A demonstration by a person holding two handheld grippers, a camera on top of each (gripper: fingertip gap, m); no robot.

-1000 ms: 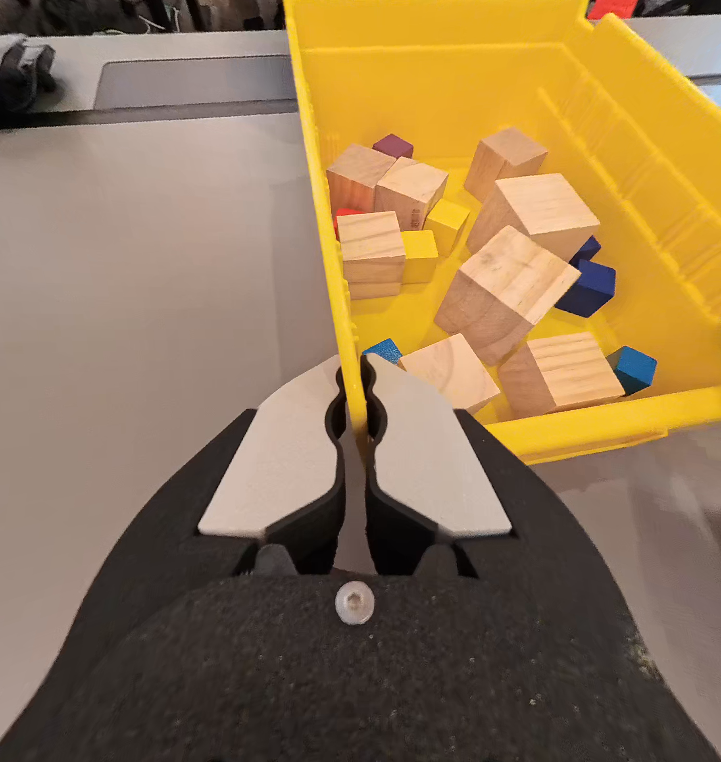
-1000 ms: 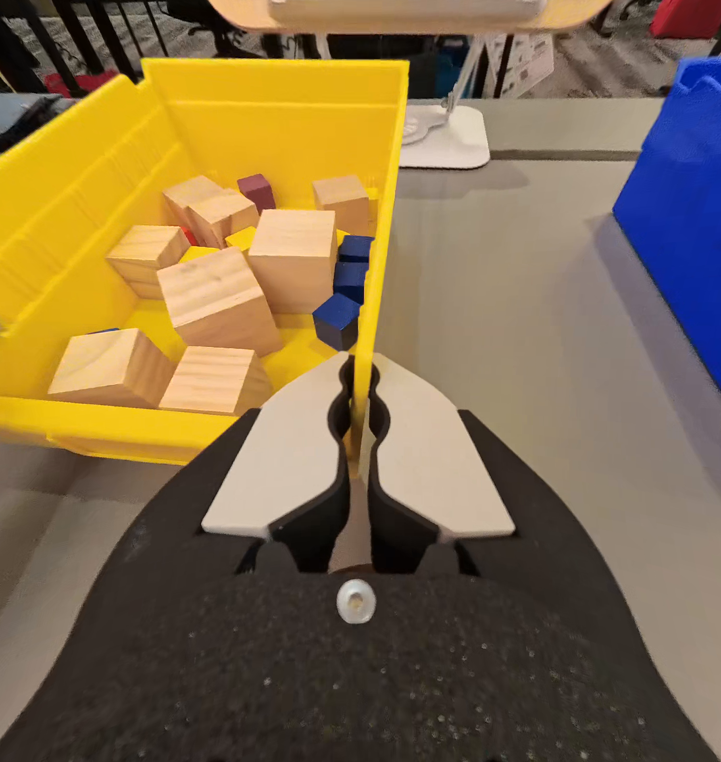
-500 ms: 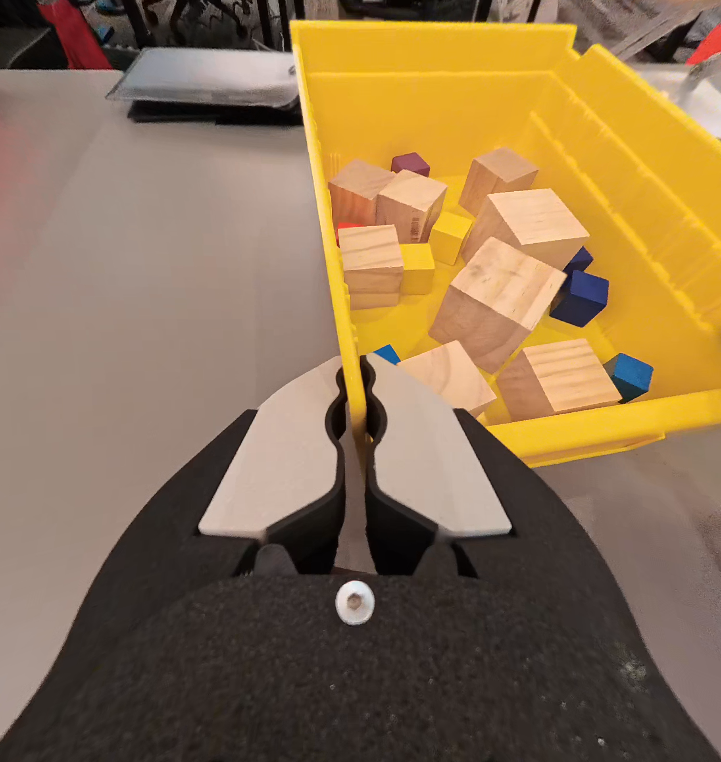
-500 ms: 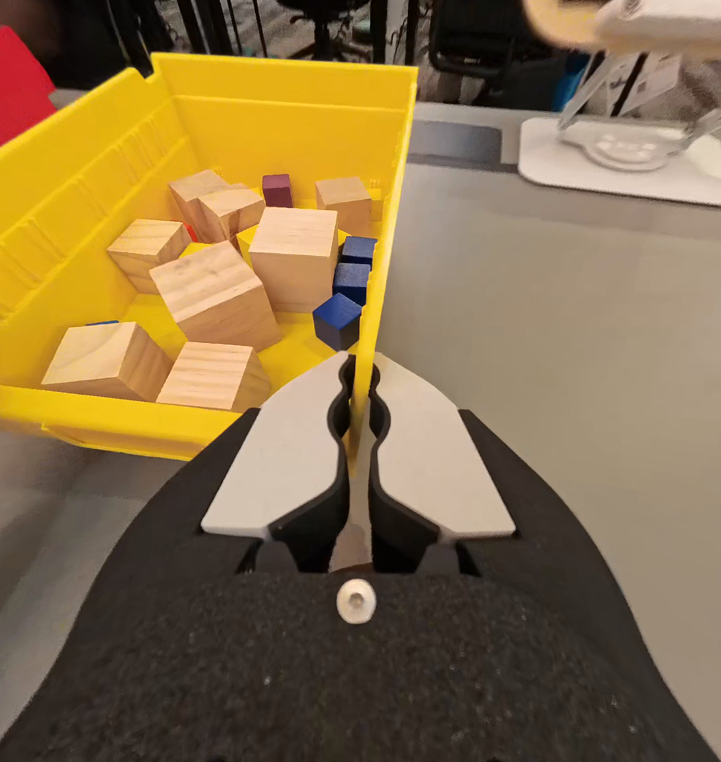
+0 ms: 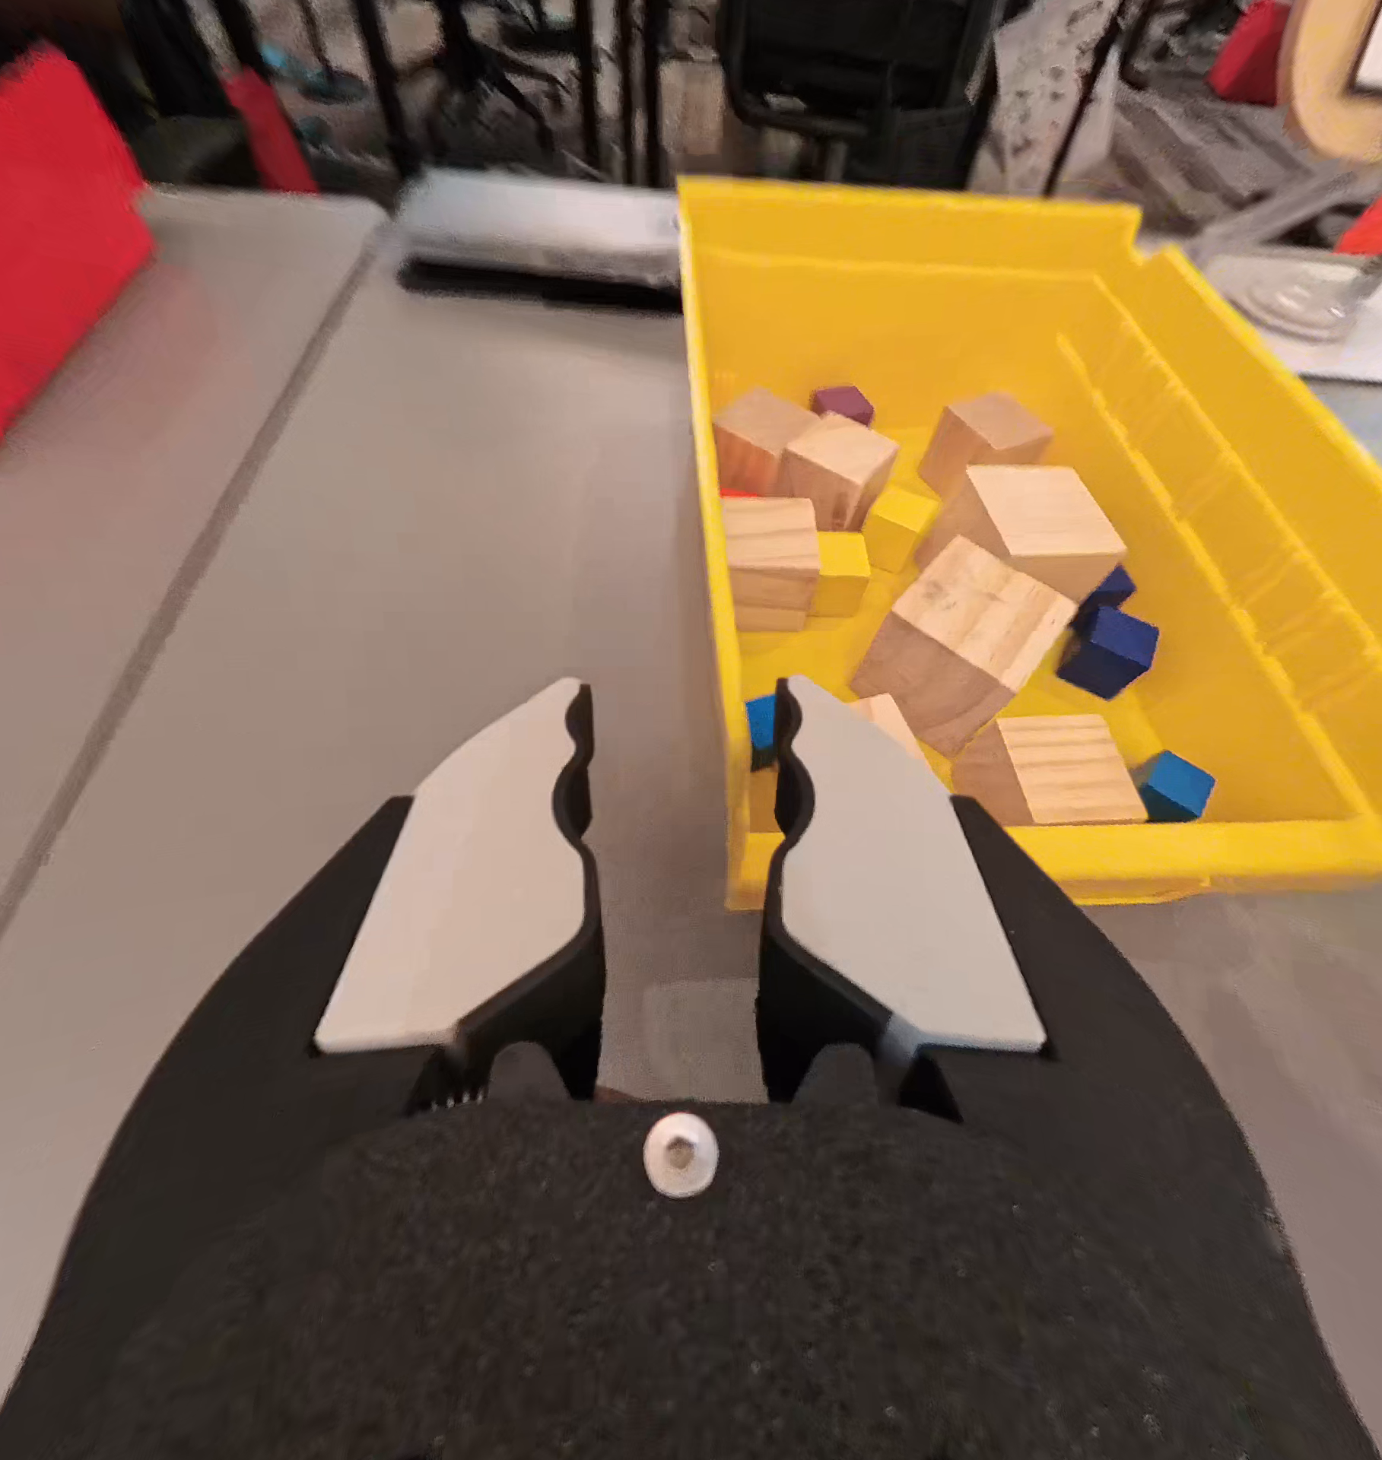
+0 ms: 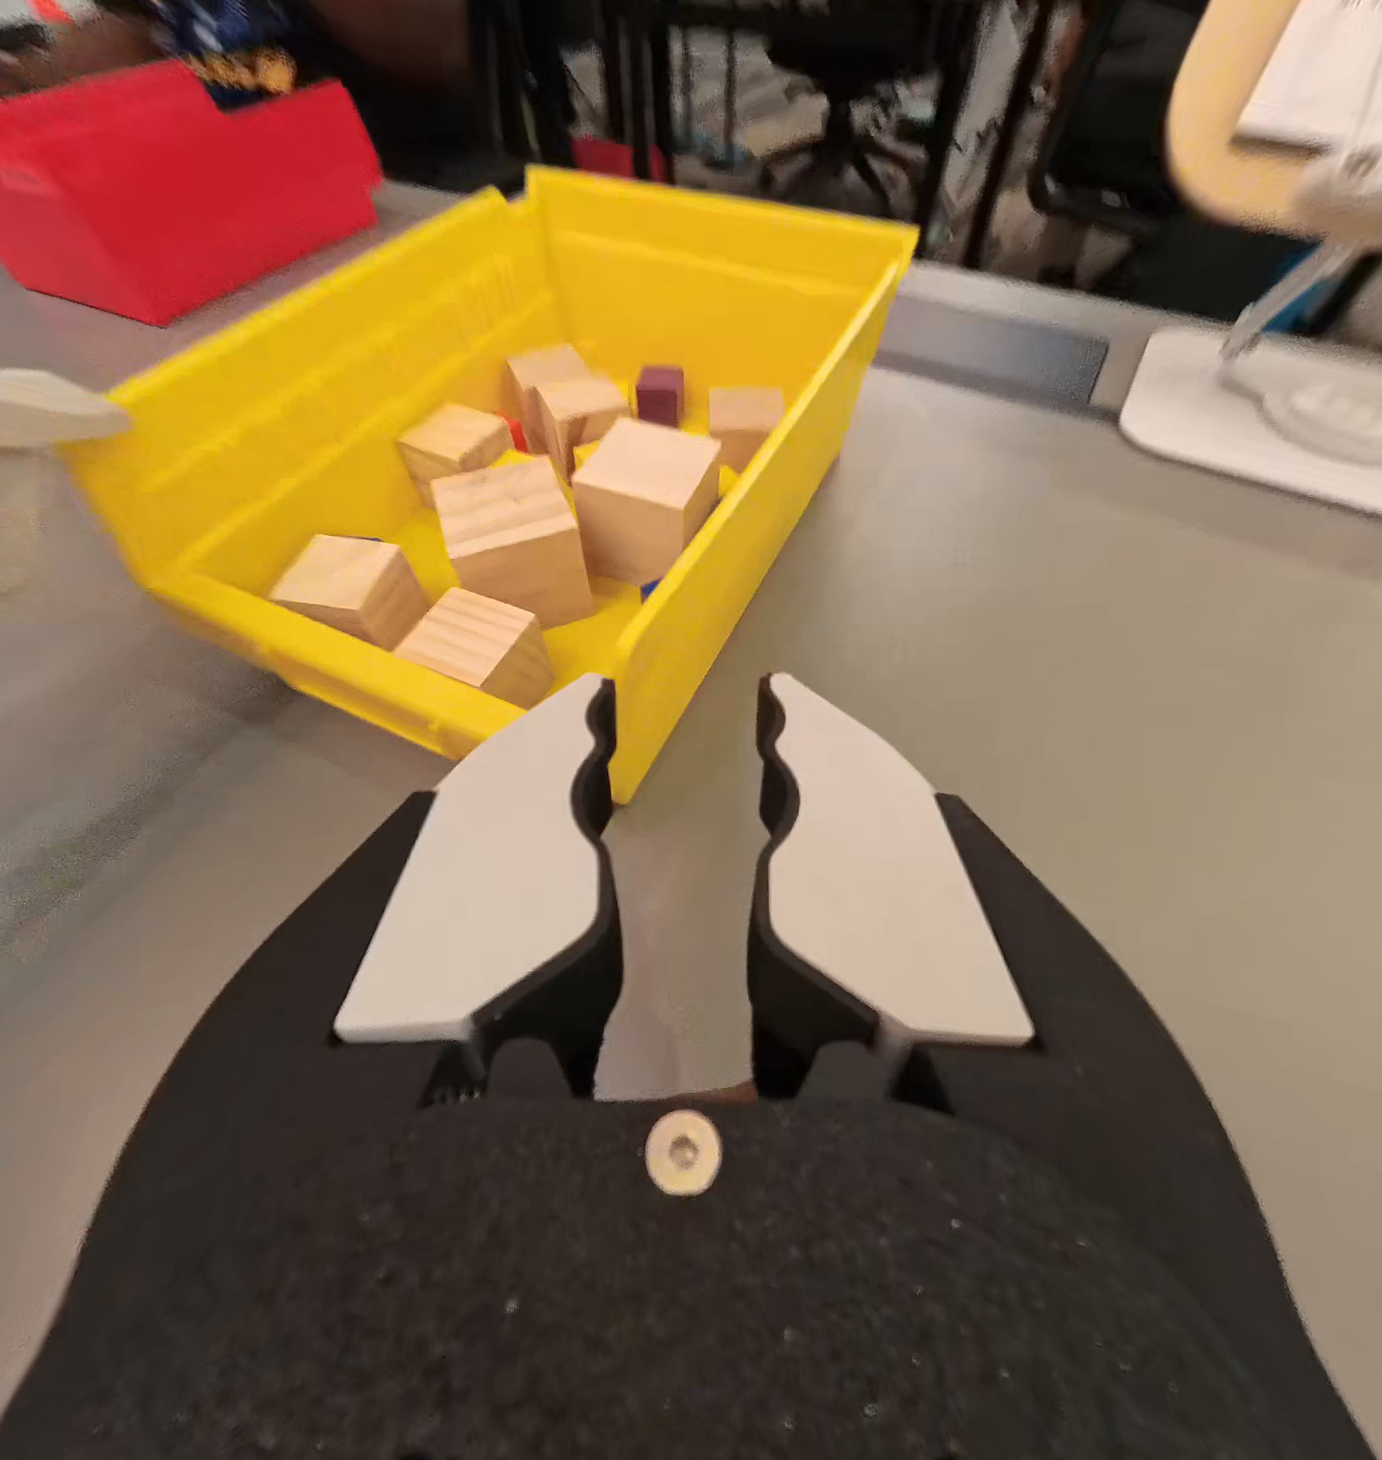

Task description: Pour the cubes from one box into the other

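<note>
A yellow box (image 5: 909, 316) stands on the grey table and holds several wooden cubes (image 5: 964, 632) and small blue, yellow, purple and red ones. My left gripper (image 5: 683, 695) is open and empty; the box's near left corner lies between its fingers. My right gripper (image 6: 686, 687) is open and empty just off the near right corner of the box (image 6: 711, 316), with the cubes (image 6: 506, 537) inside. The left gripper's fingertip (image 6: 39, 411) shows by the box's left wall. The blue box is out of view.
A red box (image 5: 24, 237) (image 6: 158, 182) stands at the far left of the table (image 5: 355, 632). A dark flat case (image 5: 537, 237) lies behind the yellow box. A white stand base (image 6: 1264, 427) is at the far right. Chairs and clutter lie beyond the table.
Both grippers were shut on the yellow box's side walls; now both have opened, let go and drawn back. The box has swung away from the blue box and rests on the table.
</note>
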